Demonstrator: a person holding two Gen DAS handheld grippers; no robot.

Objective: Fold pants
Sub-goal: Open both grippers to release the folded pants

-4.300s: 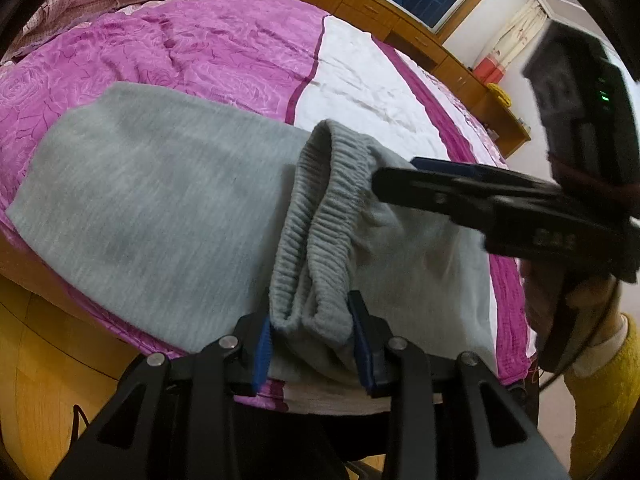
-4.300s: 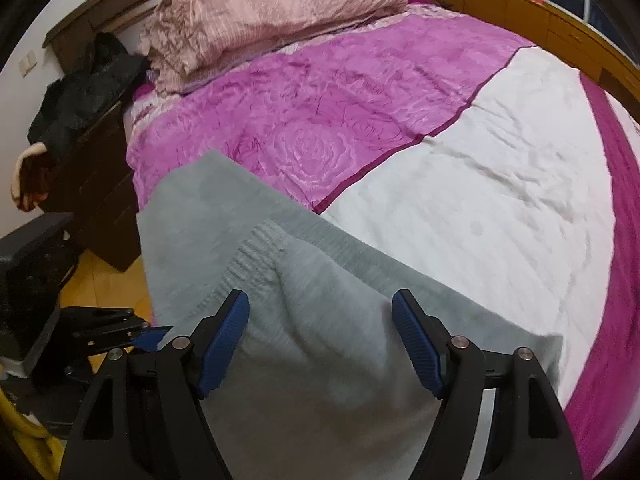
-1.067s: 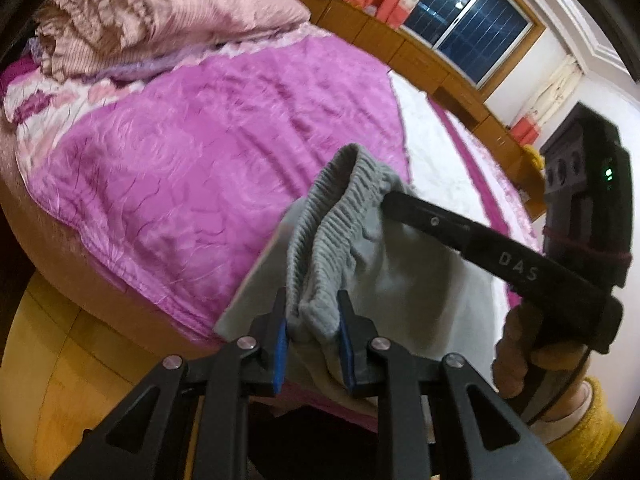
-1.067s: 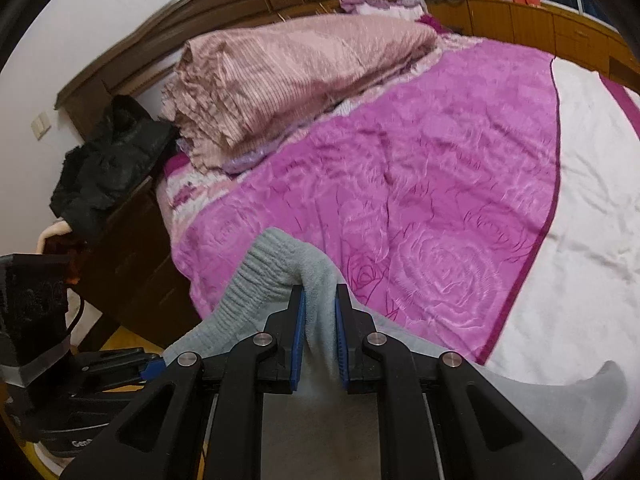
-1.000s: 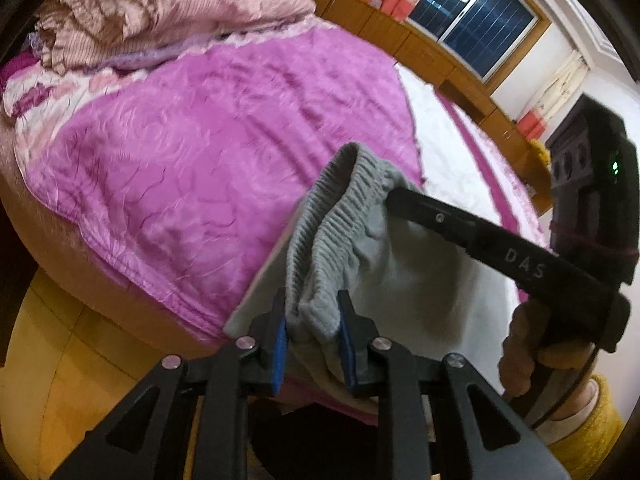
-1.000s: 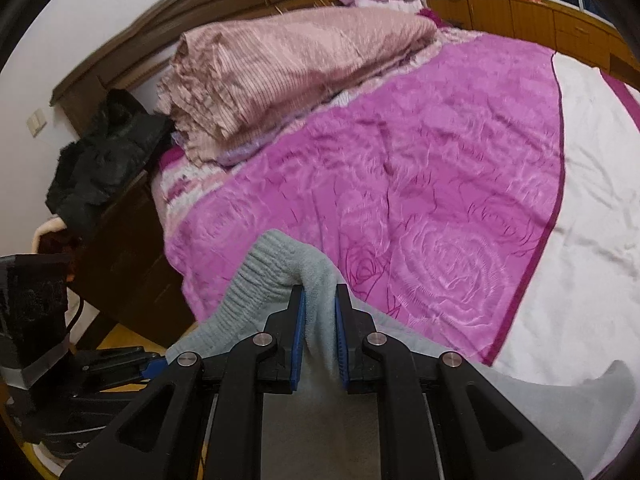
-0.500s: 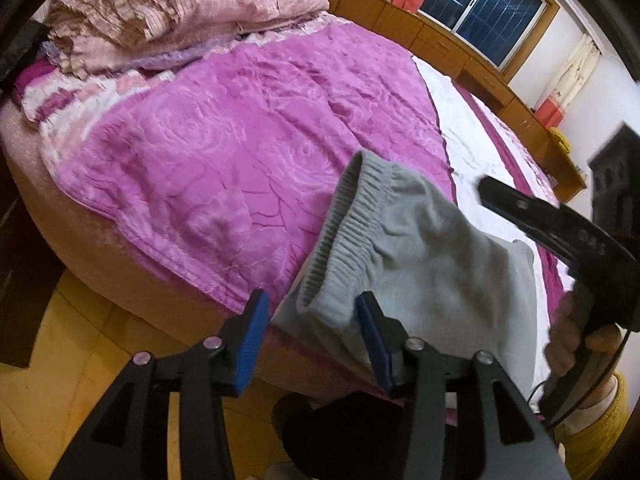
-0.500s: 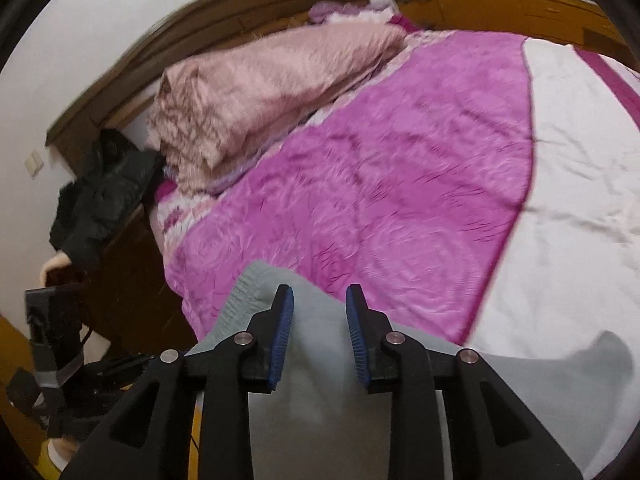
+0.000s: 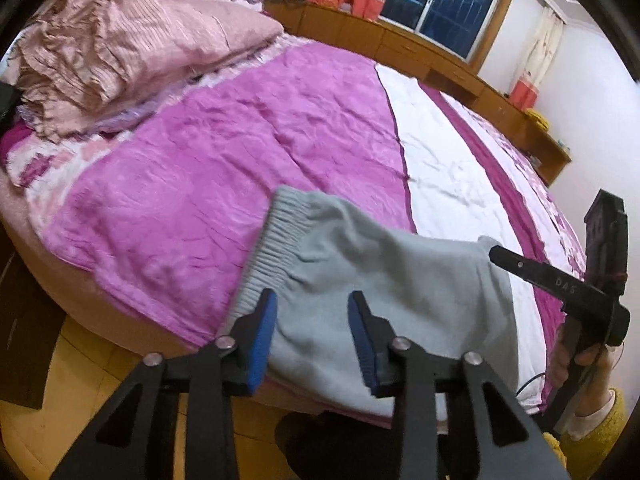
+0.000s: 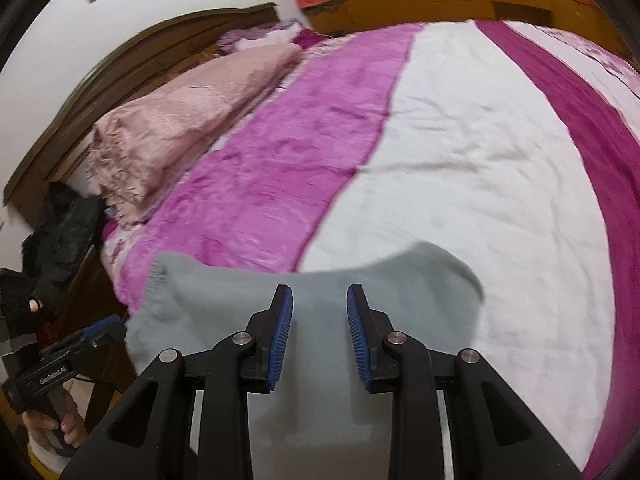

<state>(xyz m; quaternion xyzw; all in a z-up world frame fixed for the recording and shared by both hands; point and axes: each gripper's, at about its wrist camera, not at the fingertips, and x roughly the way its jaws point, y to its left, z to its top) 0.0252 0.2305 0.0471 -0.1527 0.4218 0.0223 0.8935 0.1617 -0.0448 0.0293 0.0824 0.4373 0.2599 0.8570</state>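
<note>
1. Grey fleece pants (image 9: 384, 276) lie folded at the near edge of the bed (image 9: 248, 152), partly on its magenta quilted cover and partly on its white stripe, with the ribbed elastic waistband (image 9: 276, 236) turned toward the magenta side. This is the left wrist view.
2. In the same view the left tongs (image 9: 312, 336) hang just over the near edge of the pants; their blue pads (image 9: 262, 336) are parted and press on nothing, having just narrowed a little with only cloth lying beneath the gap.
3. The right tongs (image 9: 556, 280) reach in from the right, their tip at the far right corner of the pants; from here I cannot tell whether they touch it.
4. A crumpled pink duvet (image 9: 120, 44) sits at the head of the bed.
5. In the right wrist view the right tongs (image 10: 319, 336) are released, pads apart above the pants (image 10: 320, 280), gripping nothing.
6. The left tongs (image 10: 76, 348) show at lower left, held in a hand (image 10: 52, 428).
</note>
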